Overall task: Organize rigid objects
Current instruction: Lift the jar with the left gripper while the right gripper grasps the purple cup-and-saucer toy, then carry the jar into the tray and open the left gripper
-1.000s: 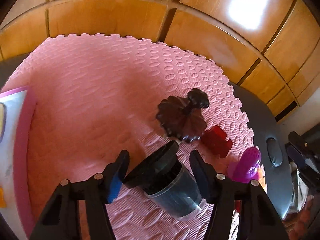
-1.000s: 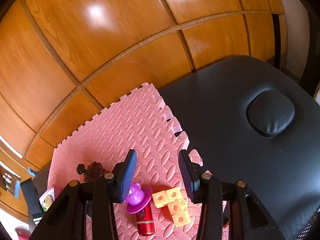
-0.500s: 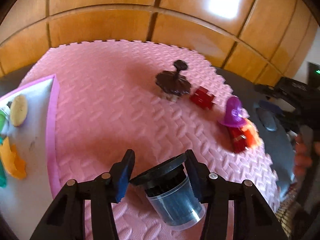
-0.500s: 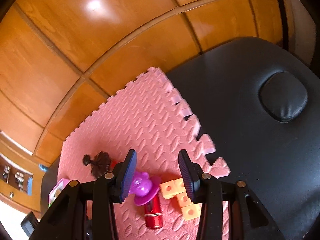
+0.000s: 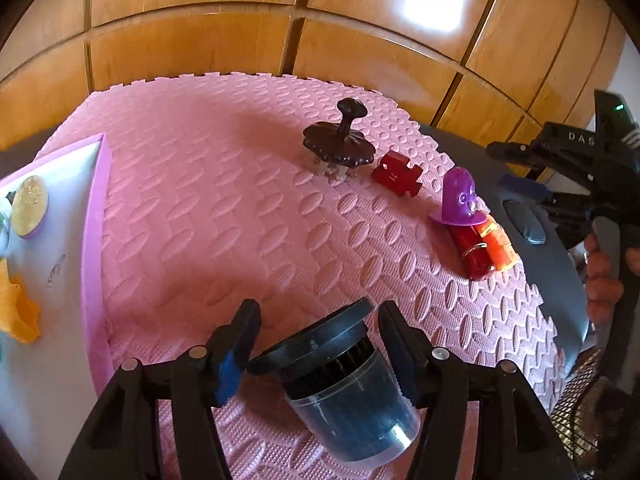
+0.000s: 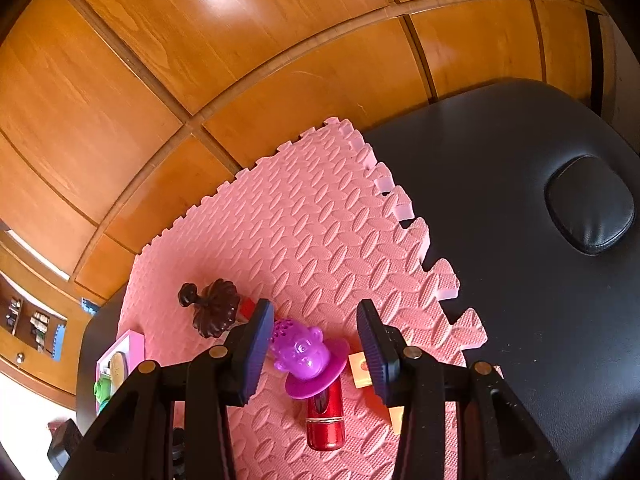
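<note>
Left jaws have just been easing apart, so they're spread now. The jar (image 5: 344, 392) sits between them at the near edge of the pink foam mat (image 5: 200, 208). It's on its side: smoky clear plastic body, black ribbed collar, flat black lid. The blue pad on one finger is right at the lid's rim, but I'm not squeezing it.

Right jaws are spread too, pinching nothing, over the mat's right side. Under them is a glossy purple toy (image 6: 304, 356) with a wide round brim. It sits on the end of a shiny red tube (image 6: 325, 420), with orange cubes (image 6: 360, 368) just beside it.

Further in on the mat are a dark brown fluted disc with a knob (image 5: 338, 146) and, close beside it, a chunky red block (image 5: 396, 172). A white tray (image 5: 94, 240) with a pink foam rim overlaps the mat's left edge. The mat has a leaf-like embossed texture and jigsaw edges, and it lies on a black padded leathery surface (image 6: 520, 280).
</note>
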